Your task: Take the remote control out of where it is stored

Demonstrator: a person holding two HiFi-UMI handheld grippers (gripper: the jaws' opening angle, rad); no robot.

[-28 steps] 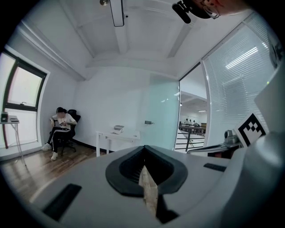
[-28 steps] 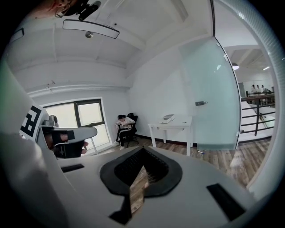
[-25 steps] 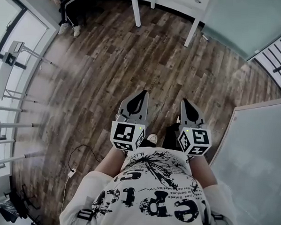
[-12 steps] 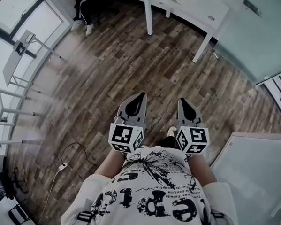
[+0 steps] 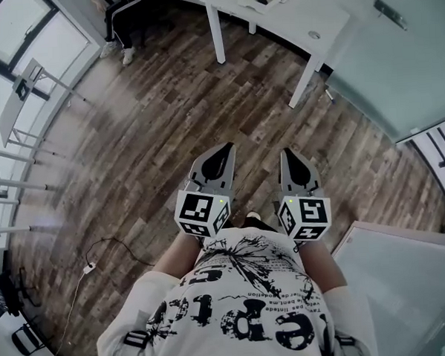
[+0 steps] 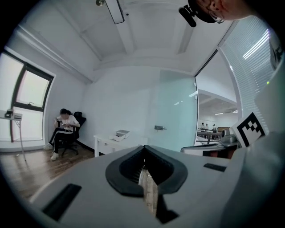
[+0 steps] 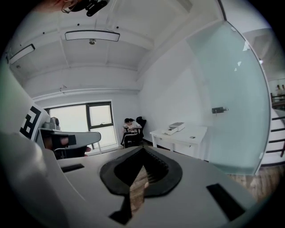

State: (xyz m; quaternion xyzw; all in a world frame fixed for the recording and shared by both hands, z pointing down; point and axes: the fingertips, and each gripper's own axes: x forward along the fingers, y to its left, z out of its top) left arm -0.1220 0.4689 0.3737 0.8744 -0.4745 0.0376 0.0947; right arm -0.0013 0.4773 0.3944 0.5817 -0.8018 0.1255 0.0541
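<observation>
Left gripper (image 5: 220,153) and right gripper (image 5: 291,159): jaws closed, empty. No remote visible; desk (image 5: 288,17) well ahead. Risk: reaching storage with closed jaws would knock the remote.

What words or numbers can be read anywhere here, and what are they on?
On the shirt: large black letters, upside down and creased; no word reads surely.
On the shirt, small line under the drawing: too small to read.
Cubes on the left gripper and the right gripper: black-and-white square patterns, no words.
Elsewhere: none.
</observation>
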